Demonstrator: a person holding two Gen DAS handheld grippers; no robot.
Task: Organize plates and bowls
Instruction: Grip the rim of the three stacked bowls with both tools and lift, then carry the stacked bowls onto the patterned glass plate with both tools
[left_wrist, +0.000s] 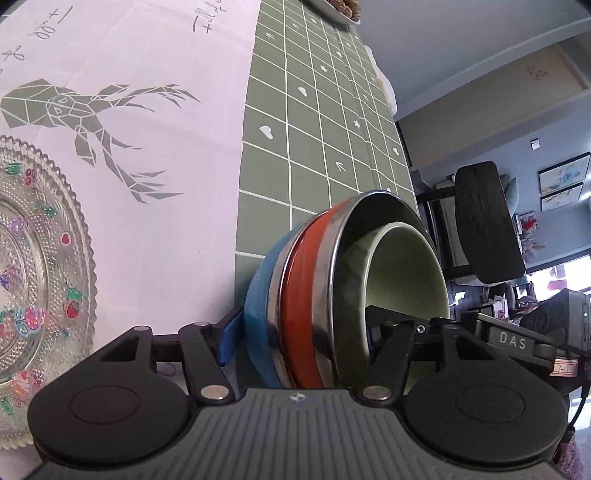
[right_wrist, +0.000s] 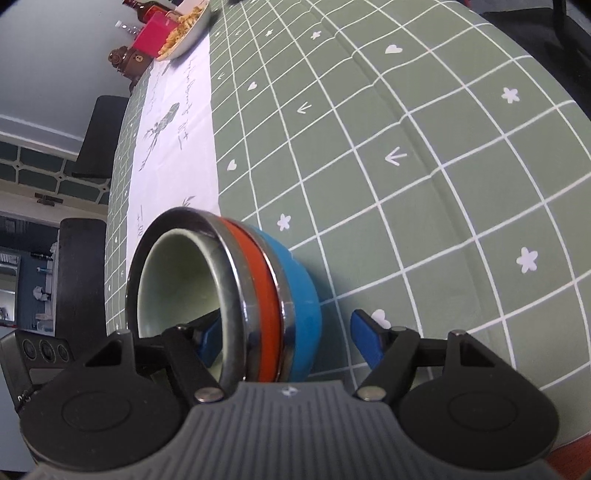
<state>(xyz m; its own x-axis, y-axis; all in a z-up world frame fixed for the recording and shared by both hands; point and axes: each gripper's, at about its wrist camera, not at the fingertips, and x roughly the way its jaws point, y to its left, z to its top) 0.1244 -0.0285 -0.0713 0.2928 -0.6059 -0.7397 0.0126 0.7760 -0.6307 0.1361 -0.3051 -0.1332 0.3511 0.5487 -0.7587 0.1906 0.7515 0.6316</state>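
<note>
A nested stack of bowls (left_wrist: 314, 280) rests on the green checked tablecloth (left_wrist: 314, 129): blue outermost, then red-orange with a steel rim, then steel, with a pale green ceramic bowl (left_wrist: 402, 266) innermost. My left gripper (left_wrist: 303, 321) straddles the stack's wall, one blue pad close beside the blue bowl and the other finger inside the green bowl. My right gripper (right_wrist: 284, 328) straddles the opposite side of the stack (right_wrist: 266, 288), with one pad inside and the outer pad (right_wrist: 365, 339) clearly apart from the blue bowl. A patterned glass plate (left_wrist: 44, 277) lies on the white runner.
The white runner with a deer print (left_wrist: 129, 129) covers the table's middle. A plate of food (right_wrist: 184, 29), a red box (right_wrist: 153, 31) and bottles stand at the far end. Dark chairs (left_wrist: 487, 221) (right_wrist: 96, 136) stand beside the table edges.
</note>
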